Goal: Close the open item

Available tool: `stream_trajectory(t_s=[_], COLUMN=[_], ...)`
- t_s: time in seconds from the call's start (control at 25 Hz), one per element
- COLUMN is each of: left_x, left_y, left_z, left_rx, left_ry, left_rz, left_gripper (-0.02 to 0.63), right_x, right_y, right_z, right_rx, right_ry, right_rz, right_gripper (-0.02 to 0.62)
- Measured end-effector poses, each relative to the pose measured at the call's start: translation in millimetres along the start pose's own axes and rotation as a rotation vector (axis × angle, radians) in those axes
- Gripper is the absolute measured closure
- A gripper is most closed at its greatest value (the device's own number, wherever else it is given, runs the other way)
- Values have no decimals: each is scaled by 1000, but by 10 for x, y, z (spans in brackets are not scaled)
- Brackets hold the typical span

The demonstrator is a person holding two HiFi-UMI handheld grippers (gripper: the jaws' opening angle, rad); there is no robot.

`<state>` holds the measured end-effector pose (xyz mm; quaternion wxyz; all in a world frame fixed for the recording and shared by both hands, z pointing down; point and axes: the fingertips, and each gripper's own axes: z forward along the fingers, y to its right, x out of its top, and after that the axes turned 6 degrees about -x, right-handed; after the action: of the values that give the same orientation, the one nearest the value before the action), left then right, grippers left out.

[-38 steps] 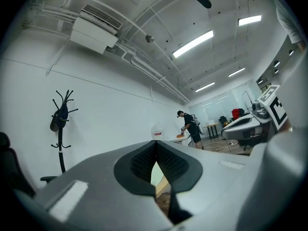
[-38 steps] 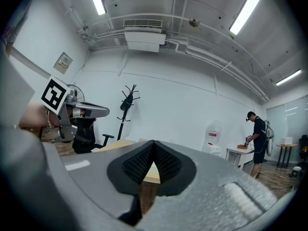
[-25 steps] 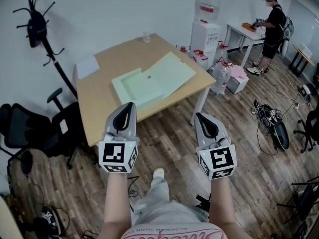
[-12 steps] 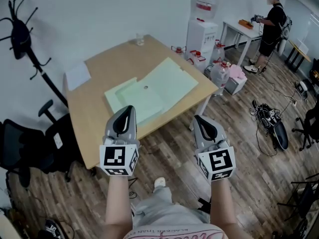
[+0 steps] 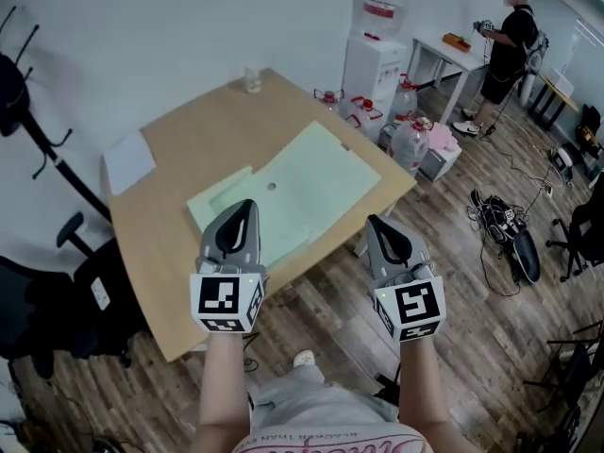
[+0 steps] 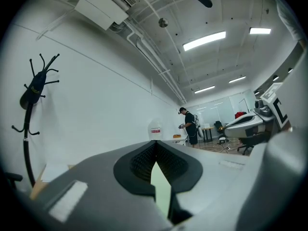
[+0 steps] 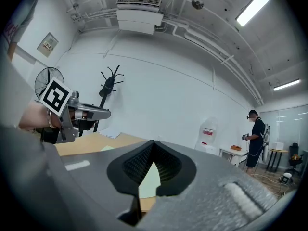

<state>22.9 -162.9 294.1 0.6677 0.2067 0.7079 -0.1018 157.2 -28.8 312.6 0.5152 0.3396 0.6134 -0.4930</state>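
Observation:
A pale green folder (image 5: 283, 192) lies opened flat on the wooden table (image 5: 189, 130), with a small hole near its fold. My left gripper (image 5: 247, 200) is held level over the table's near edge, and its tip overlaps the folder's near corner in the head view. My right gripper (image 5: 376, 220) hangs over the floor just off the table's front corner. Both are shut with nothing between the jaws. In the left gripper view the left gripper (image 6: 155, 143) shows a strip of folder (image 6: 161, 189) behind its jaws. The right gripper (image 7: 153, 142) shows the folder (image 7: 150, 182) the same way.
A glass (image 5: 252, 78) stands at the table's far edge and a white sheet (image 5: 127, 161) lies at its left. A water dispenser (image 5: 373, 50) and bottles (image 5: 411, 140) are right of the table. A person (image 5: 500, 45) stands far right. Chairs (image 5: 57, 291) and a coat rack (image 5: 19, 92) are on the left.
Both grippers have moved forward toward the table. The table and folder now sit closer and lower in the head view; the left tip has come over the table's edge.

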Motion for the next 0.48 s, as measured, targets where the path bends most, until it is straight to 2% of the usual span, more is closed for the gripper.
stream_trajectory(t_s=[0.48], left_x=[-167], left_y=[-257], left_z=[270], left_rx=[-9], left_ry=[-13], left_rz=[-32], left_gripper=[592], right_x=[-142], right_y=[-30], right_z=[372], right_rx=[5], right_ry=[-53], right_rz=[-16], right_gripper=[594])
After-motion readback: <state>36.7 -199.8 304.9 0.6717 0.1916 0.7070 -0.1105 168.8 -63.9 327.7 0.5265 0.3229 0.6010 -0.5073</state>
